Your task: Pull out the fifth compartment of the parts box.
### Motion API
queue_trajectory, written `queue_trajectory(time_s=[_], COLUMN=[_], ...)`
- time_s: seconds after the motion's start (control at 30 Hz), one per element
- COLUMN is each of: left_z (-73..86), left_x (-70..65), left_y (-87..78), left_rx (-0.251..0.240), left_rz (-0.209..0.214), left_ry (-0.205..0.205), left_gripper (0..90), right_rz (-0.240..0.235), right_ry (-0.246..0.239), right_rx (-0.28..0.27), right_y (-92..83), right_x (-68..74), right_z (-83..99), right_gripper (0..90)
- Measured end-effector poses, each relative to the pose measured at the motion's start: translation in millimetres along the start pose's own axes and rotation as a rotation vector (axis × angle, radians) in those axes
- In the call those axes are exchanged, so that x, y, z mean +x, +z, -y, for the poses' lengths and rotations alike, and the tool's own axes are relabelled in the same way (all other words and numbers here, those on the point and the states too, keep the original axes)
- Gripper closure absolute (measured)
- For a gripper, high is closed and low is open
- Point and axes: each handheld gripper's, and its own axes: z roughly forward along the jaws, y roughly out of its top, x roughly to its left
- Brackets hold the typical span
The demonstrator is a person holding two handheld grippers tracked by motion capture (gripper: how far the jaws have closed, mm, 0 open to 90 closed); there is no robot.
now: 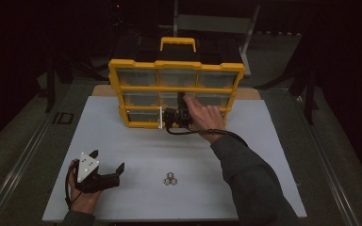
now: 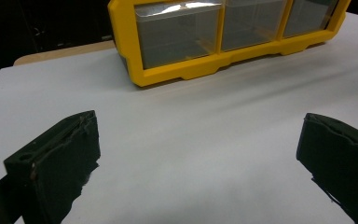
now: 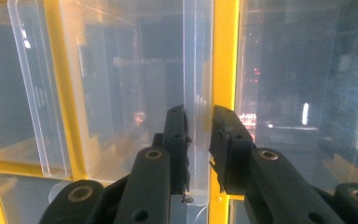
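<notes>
Right gripper view: gripper (image 3: 199,135) pinching drawer wall (image 3: 196,93)

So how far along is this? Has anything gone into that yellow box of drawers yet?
Early, by the look of it. Done: the right gripper has reached the yellow organizer, its jaws closed on the edge of a clear drawer. In hand: that drawer looks to be sliding out. Left: the small metal pieces lie untouched on the white table, and the left gripper waits open.
</notes>
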Motion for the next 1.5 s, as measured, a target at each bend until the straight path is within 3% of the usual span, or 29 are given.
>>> queue_trajectory(time_s=[0.73, 1.5], left_z=[0.1, 0.3], left_x=[0.7, 0.8], left_y=[-0.1, 0.1], left_rx=[0.003, 0.005], left_rz=[-0.001, -0.002], left_ry=[-0.004, -0.003], left_gripper=[0.0, 0.0], right_rz=[-0.014, -0.027], right_ry=[-0.03, -0.054], right_rx=[-0.004, -0.012], right_y=[-8.1, -30.1], right_x=[1.2, 4.1], right_z=[-2.8, -3.3], right_gripper=[77.3, 77.2])
